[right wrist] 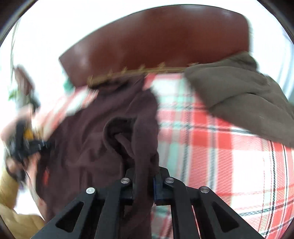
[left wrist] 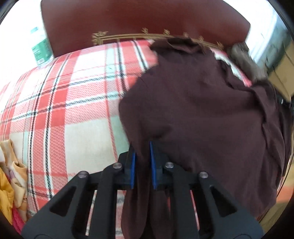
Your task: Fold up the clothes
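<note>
A dark maroon garment (left wrist: pixel 198 114) is spread over the right half of a plaid-covered bed (left wrist: pixel 73 103). My left gripper (left wrist: pixel 143 149) is shut on its near edge, with cloth hanging between the blue pads. In the right wrist view the same garment (right wrist: pixel 88 139) lies bunched at centre-left, and my right gripper (right wrist: pixel 144 174) is shut on a fold of it. The left gripper and the hand that holds it (right wrist: pixel 23 141) show blurred at the far left of the right wrist view.
A brown-olive garment (right wrist: pixel 238 99) lies on the plaid cover at the back right, also in the left wrist view (left wrist: pixel 244 58). A red-brown headboard (left wrist: pixel 143 16) with gold trim stands behind. A green-labelled bottle (left wrist: pixel 39 47) is at the far left, yellow cloth (left wrist: pixel 11 174) at the near left.
</note>
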